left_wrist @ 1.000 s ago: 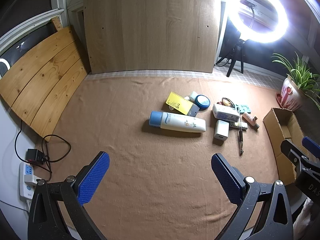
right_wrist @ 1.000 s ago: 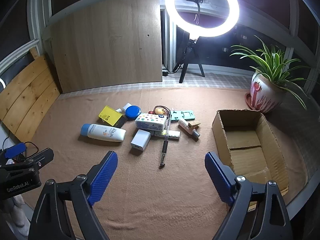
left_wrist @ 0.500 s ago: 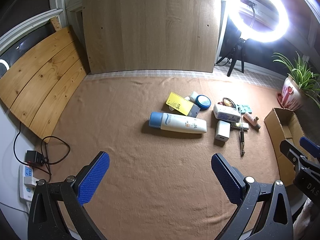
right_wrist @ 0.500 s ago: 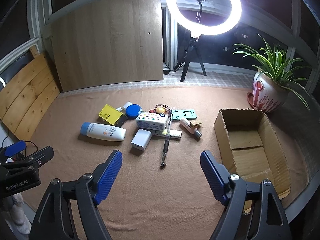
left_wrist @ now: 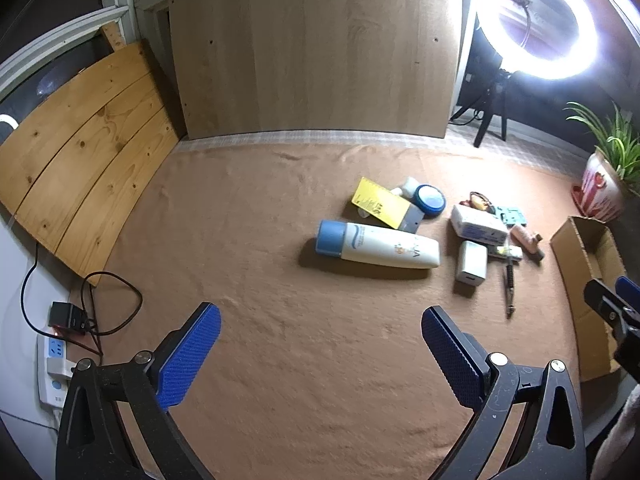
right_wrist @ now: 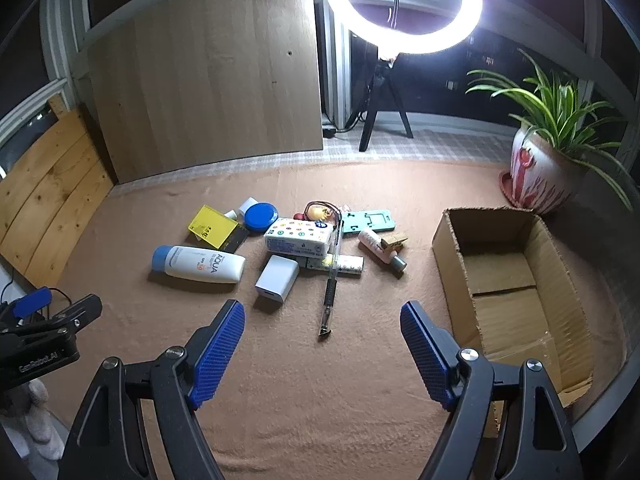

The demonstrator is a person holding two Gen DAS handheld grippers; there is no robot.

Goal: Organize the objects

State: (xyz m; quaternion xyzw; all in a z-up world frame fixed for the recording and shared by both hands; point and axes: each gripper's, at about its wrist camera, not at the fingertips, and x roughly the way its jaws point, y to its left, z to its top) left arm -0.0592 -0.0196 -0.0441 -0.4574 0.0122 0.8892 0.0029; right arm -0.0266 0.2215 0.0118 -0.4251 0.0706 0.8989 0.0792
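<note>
A cluster of small items lies on the brown cloth: a white AQUA bottle with a blue cap (right_wrist: 198, 265) (left_wrist: 378, 245), a yellow card (right_wrist: 211, 226), a blue round lid (right_wrist: 261, 216), a patterned tissue pack (right_wrist: 299, 237), a white charger block (right_wrist: 277, 279), a pen (right_wrist: 331, 284), a pink tube (right_wrist: 380, 249) and a teal holder (right_wrist: 370, 222). An open cardboard box (right_wrist: 508, 280) stands to the right. My left gripper (left_wrist: 320, 356) is open and empty, short of the bottle. My right gripper (right_wrist: 322, 354) is open and empty, just short of the pen tip.
A lit ring light on a tripod (right_wrist: 402, 4) stands behind the cloth. A potted plant (right_wrist: 540, 172) is at the back right. Wooden boards (left_wrist: 312, 48) lean at the back and left. A power strip with cables (left_wrist: 54, 356) lies at the left edge.
Both grippers have edged forward toward the cluster, so the items look slightly nearer. The right gripper's jaws have narrowed a little. Nothing was taken hold of.
</note>
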